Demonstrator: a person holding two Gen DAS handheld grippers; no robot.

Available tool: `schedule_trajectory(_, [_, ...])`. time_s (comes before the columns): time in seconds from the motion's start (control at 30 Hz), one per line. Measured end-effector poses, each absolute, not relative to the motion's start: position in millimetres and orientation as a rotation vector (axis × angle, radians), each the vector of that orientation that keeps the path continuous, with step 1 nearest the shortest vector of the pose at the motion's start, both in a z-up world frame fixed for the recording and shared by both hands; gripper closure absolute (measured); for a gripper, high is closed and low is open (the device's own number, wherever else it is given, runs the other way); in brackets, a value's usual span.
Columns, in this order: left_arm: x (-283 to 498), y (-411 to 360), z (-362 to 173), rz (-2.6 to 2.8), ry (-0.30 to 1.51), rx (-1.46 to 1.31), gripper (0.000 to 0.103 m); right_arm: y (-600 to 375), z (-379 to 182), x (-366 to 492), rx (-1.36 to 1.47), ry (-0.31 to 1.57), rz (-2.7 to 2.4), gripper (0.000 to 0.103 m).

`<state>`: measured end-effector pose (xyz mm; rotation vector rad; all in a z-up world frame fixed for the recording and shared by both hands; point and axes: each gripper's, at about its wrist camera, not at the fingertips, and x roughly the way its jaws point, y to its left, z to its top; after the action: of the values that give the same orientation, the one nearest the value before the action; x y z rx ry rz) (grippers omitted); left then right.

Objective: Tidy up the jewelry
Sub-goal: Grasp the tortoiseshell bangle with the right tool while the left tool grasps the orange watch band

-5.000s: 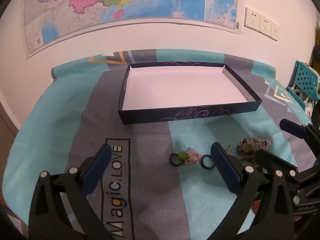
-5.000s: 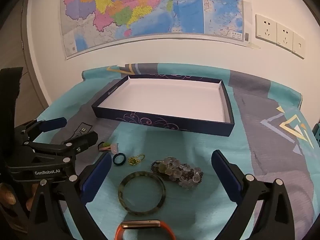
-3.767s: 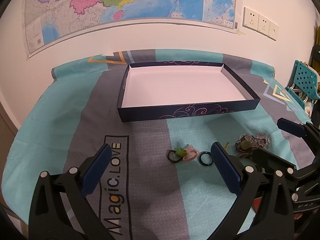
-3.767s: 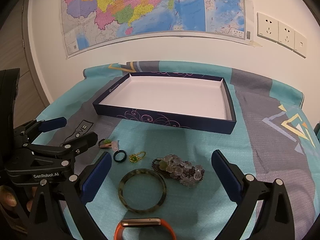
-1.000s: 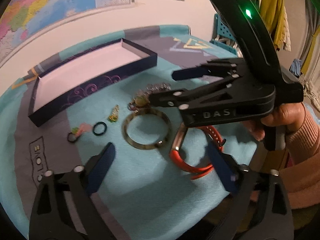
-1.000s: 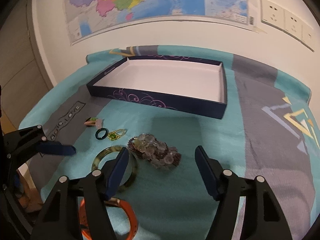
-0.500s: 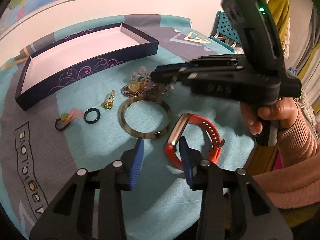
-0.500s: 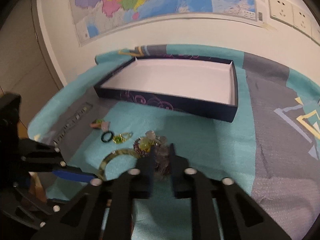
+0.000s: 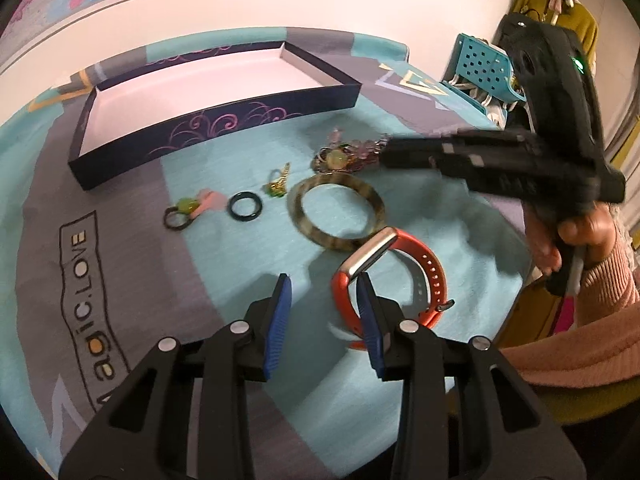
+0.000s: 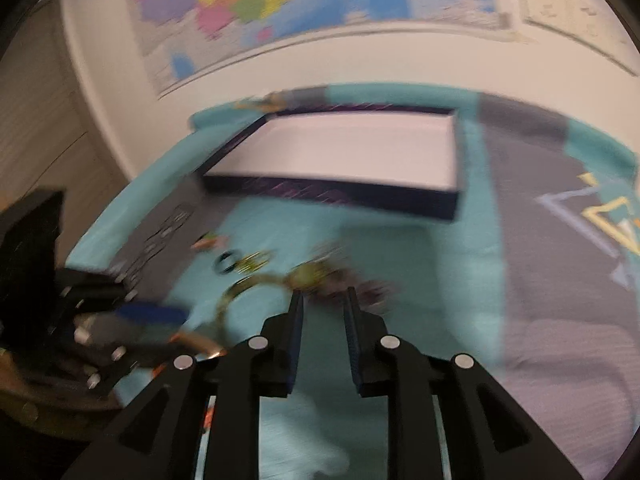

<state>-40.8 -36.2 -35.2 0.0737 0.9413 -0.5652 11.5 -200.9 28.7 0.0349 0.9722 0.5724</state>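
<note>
Left wrist view: the left gripper [image 9: 324, 292] is seen hovering low over the orange wristband [image 9: 404, 276], which lies on the teal cloth [image 9: 240, 272] near the table's front edge. Its jaws are partly parted, and its right finger is set at the band's near-left curve; whether the pads touch the strap cannot be told, and nothing is seen between them. The brown bangle [image 9: 337, 210] lies just beyond the band, touching it or nearly so. Further left are found the black ring [image 9: 245, 207], a gold charm [image 9: 279, 182] and a green-stoned ring [image 9: 185, 211]. The open box [image 9: 224, 124], empty and well apart from the pieces, is judged to be their destination.

In the right wrist view, which is blurred, the right gripper [image 10: 322, 300] is pointed at the beaded bracelet [image 10: 340, 278]. Its jaws are opening from a narrow gap, and no bead is seen clamped between them.

For the step in hand, one strap wall only should be straddled by the left pads, away from the metal face, so that the band is not squashed flat. The bangle should be left undisturbed as the band is raised. The bead cluster is best taken across its thickest bunch, since loose strands are likely to slip.
</note>
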Motion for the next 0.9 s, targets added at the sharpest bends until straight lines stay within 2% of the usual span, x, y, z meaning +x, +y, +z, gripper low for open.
schedule_trajectory(0.17, [-41.5, -40.1, -36.0, -0.585, 0.932, 0.099, 0.054, -180.5, 13.7, 13.1, 0.014, 1.035, 0.590, 0.075])
schedule_trajectory(0.23, [-41.5, -44.2, -37.1, -0.587, 0.925, 0.116, 0.054, -177.1, 13.8, 12.7, 0.014, 1.031, 0.600, 0.073])
schedule_trajectory(0.27, [-41.5, -45.2, -36.9, -0.586, 0.922, 0.123, 0.055, -173.6, 13.5, 13.7, -0.006, 1.031, 0.598, 0.073])
schedule_trajectory(0.33, [-39.5, -46.9, -37.7, -0.586, 0.921, 0.125, 0.057, -169.7, 13.4, 12.6, -0.040, 1.029, 0.594, 0.087])
schedule_trajectory(0.4, [-37.8, -47.8, -37.9, -0.581, 0.921, 0.131, 0.069, -166.7, 13.6, 13.6, -0.081, 1.029, 0.578, 0.094])
schedule_trajectory(0.43, [-37.7, -47.1, -37.8, -0.586, 0.924, 0.130, 0.071, -167.2, 14.3, 15.5, -0.083, 1.033, 0.579, 0.096])
schedule_trajectory(0.5, [-37.4, -47.5, -37.9, -0.607, 0.935, 0.122, 0.092, -166.9, 15.2, 18.1, -0.098, 1.031, 0.578, 0.097])
schedule_trajectory(0.9, [-20.3, -17.1, -27.8, -0.584, 0.932, 0.035, 0.092, -179.6, 45.8, 38.9, -0.017, 0.938, 0.582, 0.097])
